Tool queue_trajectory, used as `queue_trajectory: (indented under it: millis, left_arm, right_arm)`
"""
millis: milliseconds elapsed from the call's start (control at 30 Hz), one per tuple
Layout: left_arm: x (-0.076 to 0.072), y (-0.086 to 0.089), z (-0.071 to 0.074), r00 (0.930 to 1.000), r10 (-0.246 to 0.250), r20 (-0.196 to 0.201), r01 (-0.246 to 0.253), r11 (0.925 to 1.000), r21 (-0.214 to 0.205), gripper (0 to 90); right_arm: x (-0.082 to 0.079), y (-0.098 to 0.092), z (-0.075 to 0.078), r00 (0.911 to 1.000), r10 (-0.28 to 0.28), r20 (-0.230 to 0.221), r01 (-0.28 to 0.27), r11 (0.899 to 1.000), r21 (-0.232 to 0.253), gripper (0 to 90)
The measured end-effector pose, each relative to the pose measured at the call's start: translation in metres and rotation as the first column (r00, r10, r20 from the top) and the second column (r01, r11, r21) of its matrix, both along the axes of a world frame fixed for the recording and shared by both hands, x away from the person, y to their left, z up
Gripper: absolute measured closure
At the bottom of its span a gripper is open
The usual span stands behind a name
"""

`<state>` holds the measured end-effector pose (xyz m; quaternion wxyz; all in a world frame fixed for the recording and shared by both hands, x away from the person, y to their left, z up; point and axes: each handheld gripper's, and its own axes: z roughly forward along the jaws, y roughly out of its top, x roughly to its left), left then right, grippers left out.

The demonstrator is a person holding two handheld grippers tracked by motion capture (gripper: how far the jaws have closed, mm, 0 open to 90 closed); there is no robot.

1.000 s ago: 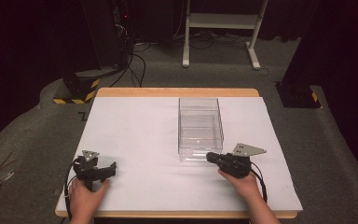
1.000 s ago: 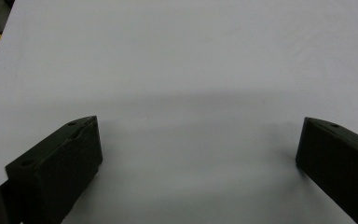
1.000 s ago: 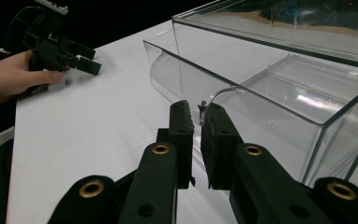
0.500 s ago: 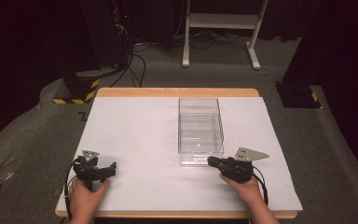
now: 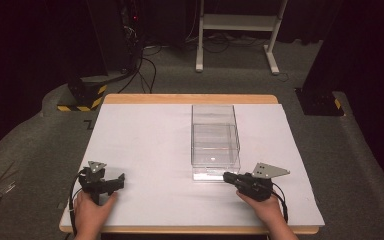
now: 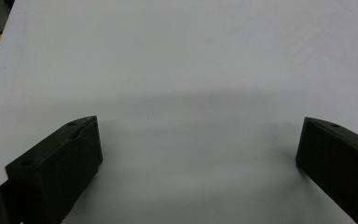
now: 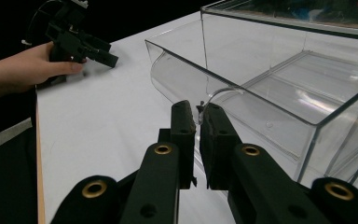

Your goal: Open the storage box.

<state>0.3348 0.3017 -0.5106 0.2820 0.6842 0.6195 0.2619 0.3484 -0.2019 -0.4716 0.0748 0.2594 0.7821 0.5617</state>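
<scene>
Here, right gripper: its jaws are sitting nearly together, pinching the thin curved front lip of the clear box.
Clear box: it is standing on the white worktop, its open body stretching ahead of those jaws.
Left gripper: its jaws are standing wide apart, with bare worktop lying between them, well apart from the box.

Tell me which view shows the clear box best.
The high view: the whole clear box sits on the table. The right gripper view gives its near corner close up past the right gripper. The left gripper view faces bare table.
</scene>
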Motion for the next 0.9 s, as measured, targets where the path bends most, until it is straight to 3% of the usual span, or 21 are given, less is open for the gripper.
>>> queue_trajectory:
  millis: [900]
  left_arm:
    - [0.0,0.0,0.0,1.0,0.0,0.0,0.0,1.0,0.0,0.4]
  right_arm:
    - [-0.024,-0.004,0.001,0.9998,0.016,0.008,-0.016,1.0,-0.009,85.4]
